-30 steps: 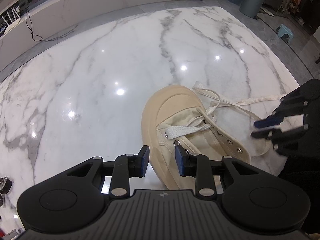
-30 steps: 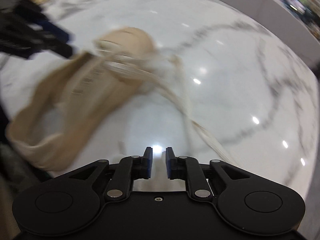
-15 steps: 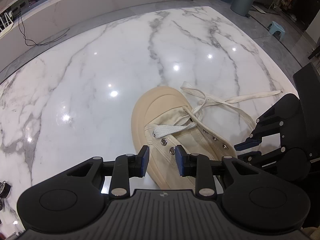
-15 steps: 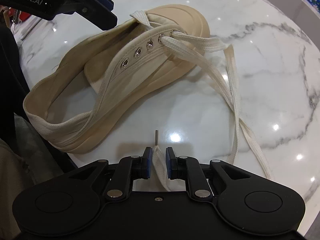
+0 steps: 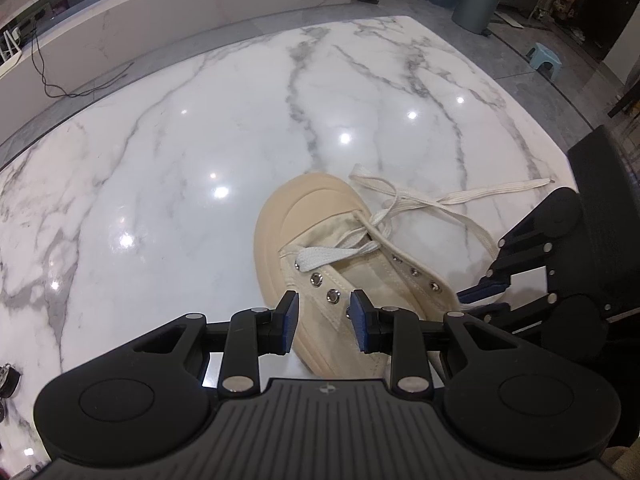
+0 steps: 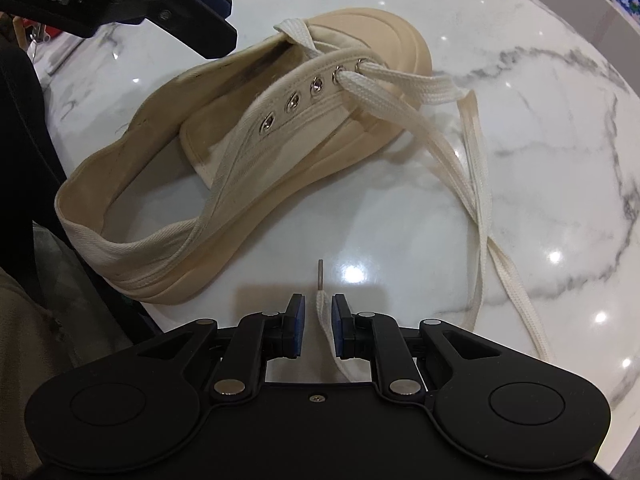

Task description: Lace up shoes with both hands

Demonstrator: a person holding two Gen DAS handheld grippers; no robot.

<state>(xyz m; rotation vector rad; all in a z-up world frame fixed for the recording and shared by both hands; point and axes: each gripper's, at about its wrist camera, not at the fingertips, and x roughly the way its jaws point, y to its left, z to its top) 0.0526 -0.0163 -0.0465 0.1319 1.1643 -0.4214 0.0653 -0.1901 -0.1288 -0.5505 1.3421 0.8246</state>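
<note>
Beside cream shoe (image 6: 248, 128), "GenRobot.AI" left tongs (image 5: 323, 316) spread; right tongs (image 6: 319, 326) pinching lace end (image 6: 322, 312).

White lettering stood on the black body of the left tool (image 6: 192, 0) at the right wrist view's top-left corner; it appeared to read "nRobot.AI", cropped at the edge.
</note>
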